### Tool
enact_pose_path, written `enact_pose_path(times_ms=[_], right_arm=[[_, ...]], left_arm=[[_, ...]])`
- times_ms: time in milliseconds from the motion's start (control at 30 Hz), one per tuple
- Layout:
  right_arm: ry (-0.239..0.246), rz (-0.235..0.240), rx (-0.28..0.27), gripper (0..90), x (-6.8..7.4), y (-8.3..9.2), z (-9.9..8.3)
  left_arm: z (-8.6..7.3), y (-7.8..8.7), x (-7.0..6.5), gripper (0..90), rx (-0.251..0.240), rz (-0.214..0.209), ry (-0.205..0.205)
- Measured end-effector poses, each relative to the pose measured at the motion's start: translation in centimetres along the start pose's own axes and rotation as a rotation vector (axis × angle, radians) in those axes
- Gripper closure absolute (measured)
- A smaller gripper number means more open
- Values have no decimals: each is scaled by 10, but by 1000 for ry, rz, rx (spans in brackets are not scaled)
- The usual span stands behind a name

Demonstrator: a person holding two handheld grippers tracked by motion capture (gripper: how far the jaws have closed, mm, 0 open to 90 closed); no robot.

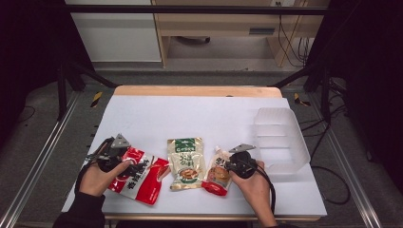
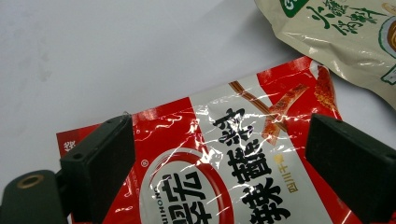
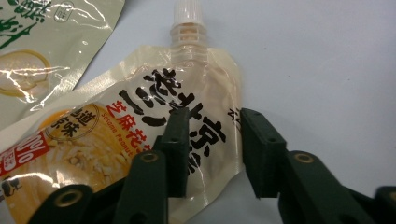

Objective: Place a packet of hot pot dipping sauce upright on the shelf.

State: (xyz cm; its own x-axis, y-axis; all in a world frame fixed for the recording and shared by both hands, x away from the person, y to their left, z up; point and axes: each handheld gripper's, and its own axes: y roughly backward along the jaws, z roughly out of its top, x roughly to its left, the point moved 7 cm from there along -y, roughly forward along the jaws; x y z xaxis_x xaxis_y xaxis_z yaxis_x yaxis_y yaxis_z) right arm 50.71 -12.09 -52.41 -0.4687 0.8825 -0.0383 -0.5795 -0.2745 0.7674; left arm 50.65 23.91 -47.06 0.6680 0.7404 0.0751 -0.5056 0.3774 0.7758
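A red snack packet lies at the front left of the white table. My left gripper hovers over it, jaws wide open, one on each side of its upper half. A beige packet with a green top lies in the middle. To its right lies a spouted sauce pouch with a white cap. My right gripper is open. Its left jaw rests over the pouch's printed face, its right jaw stands just beyond the pouch's edge, and the edge lies between them.
A translucent white plastic bin with dividers stands at the right of the table, just beyond my right hand. The far half of the white tabletop is bare. Dark frame posts flank the table.
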Motion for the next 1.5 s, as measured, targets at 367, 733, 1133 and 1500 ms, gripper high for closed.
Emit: enact_pose_path(times_ms=[367, 733, 1133, 1500], right_arm=[[91, 11, -63, 893, 9, 29, 21], [250, 137, -189, 900, 50, 96, 67], [357, 216, -265, 900, 74, 104, 118], [394, 366, -297, 900, 108, 81, 152]], left_arm=[[4, 5, -2, 102, 6, -16, -20], [25, 26, -13, 138, -24, -53, -74], [57, 40, -20, 214, -11, -91, -203], [87, 41, -27, 264, -4, -131, -309]])
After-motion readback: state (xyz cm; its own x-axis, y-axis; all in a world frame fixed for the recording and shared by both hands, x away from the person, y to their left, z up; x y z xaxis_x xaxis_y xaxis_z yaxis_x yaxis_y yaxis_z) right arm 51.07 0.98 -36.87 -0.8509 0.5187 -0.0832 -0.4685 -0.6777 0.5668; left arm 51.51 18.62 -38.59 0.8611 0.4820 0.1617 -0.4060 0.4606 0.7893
